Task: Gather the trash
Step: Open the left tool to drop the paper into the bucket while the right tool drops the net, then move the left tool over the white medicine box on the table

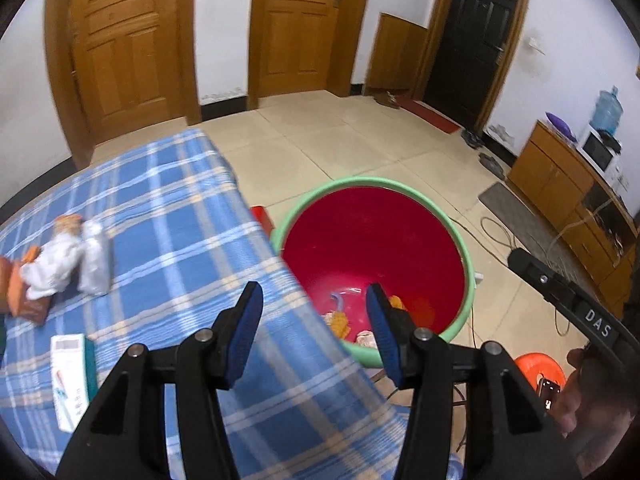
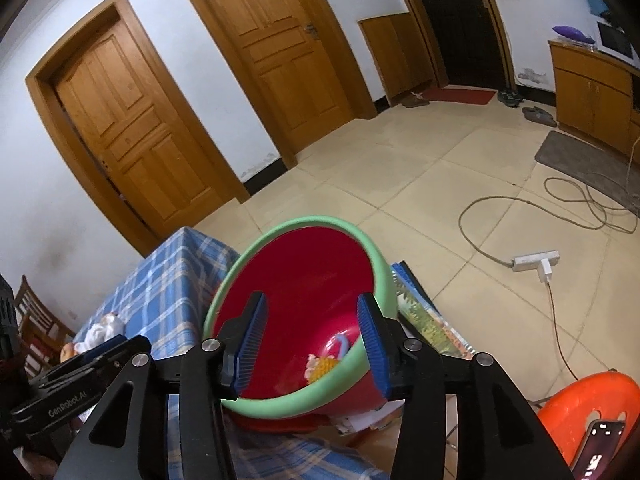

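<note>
A red basin with a green rim (image 1: 466,264) stands beside the table, which is covered by a blue plaid cloth (image 1: 180,216). Yellow and pale scraps (image 1: 340,322) lie on the basin's bottom. My left gripper (image 1: 316,314) hangs open over the table's edge with nothing between its fingers. On the cloth to the left lie crumpled white paper (image 1: 52,266), a silvery wrapper (image 1: 95,260), an orange packet (image 1: 22,292) and a white box (image 1: 70,376). My right gripper (image 2: 312,322) is open and empty above the basin (image 2: 280,228), where a yellow scrap (image 2: 322,366) lies.
An orange stool (image 2: 580,400) with a phone (image 2: 598,444) on it stands at the lower right. A power strip (image 2: 534,260) and looping cable (image 2: 580,204) lie on the tiled floor. Picture books (image 2: 428,320) sit under the basin. Wooden doors and a cabinet (image 1: 560,176) line the walls.
</note>
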